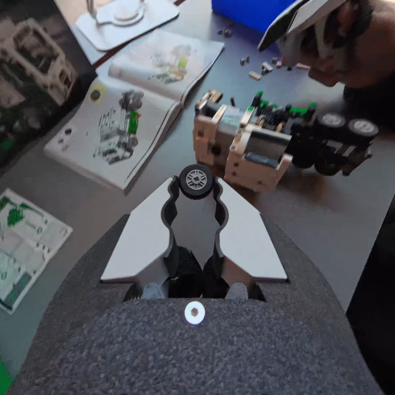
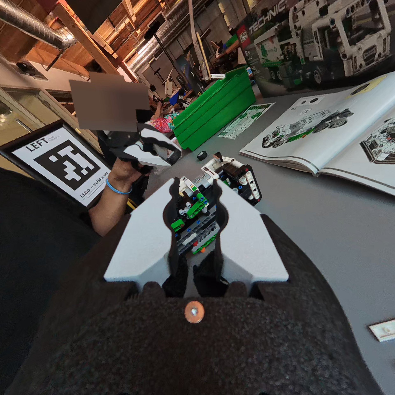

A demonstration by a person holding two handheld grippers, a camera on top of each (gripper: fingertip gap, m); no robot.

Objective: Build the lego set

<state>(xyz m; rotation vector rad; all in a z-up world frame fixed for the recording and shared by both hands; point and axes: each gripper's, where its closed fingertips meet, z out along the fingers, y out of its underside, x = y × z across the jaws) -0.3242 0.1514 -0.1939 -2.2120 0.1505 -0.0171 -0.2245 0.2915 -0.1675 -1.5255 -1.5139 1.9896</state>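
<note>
Beyond the tips of the left gripper (image 1: 196,181), up and to the right in its own view, lies the half-built truck model (image 1: 277,139) on the dark table (image 1: 320,213). The model's long axis runs left to right across that view, white cab end nearer the gripper, two fitted black wheels at the far right end. The left gripper is closed narrowly on a small black wheel (image 1: 196,181) with a grey hub, pinched by the tread between its two fingertips, hub face turned toward the camera and lifted clear of the table.

Seen from the right wrist view, the right gripper (image 2: 195,183) sits directly over the model (image 2: 224,186), with the green and grey beams showing between its fingers. Its jaws stand at a moderate gap; whether they are pressing on the model cannot be told. It is the nearer of the two to the model. Left of the model, the other gripper (image 2: 168,154) hangs close above the table. A loose spare wheel (image 2: 202,155) rests just behind the model, and the open instruction book (image 2: 320,149) lies to its right.
</note>
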